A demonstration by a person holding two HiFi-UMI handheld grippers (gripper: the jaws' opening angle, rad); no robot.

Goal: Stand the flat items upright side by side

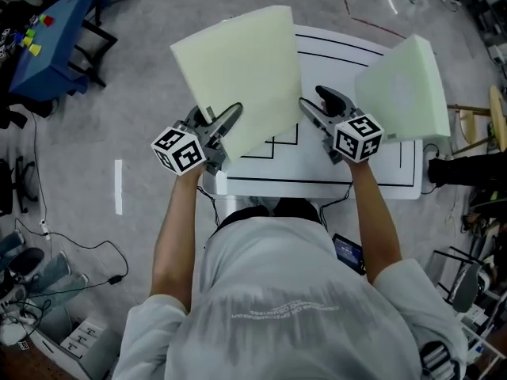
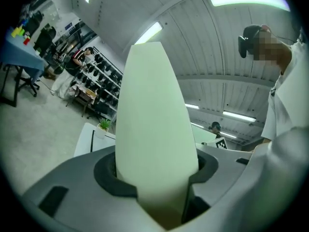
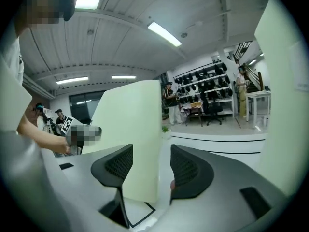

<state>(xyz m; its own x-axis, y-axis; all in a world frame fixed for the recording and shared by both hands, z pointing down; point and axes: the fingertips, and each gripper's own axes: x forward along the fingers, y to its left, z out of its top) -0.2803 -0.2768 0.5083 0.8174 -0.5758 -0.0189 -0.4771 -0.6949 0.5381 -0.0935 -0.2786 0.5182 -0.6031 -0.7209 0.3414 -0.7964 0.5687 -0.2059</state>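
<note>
Two pale green foam slabs are in play. In the head view the larger slab (image 1: 238, 74) hangs tilted above the white table (image 1: 309, 165), and my left gripper (image 1: 224, 125) is shut on its near left corner. The left gripper view shows that slab (image 2: 154, 124) pinched between both pads. My right gripper (image 1: 321, 103) is at the slab's right edge. In the right gripper view the slab's edge (image 3: 135, 134) stands between the open jaws (image 3: 150, 166), with a gap at the right pad. The second slab (image 1: 404, 89) stands on edge at the table's right.
Black lines mark rectangles on the table top. A blue table (image 1: 55, 42) stands at the far left, and cables and boxes lie on the floor at lower left. A wooden stool (image 1: 475, 125) and dark gear crowd the right side. People stand by shelves in the background.
</note>
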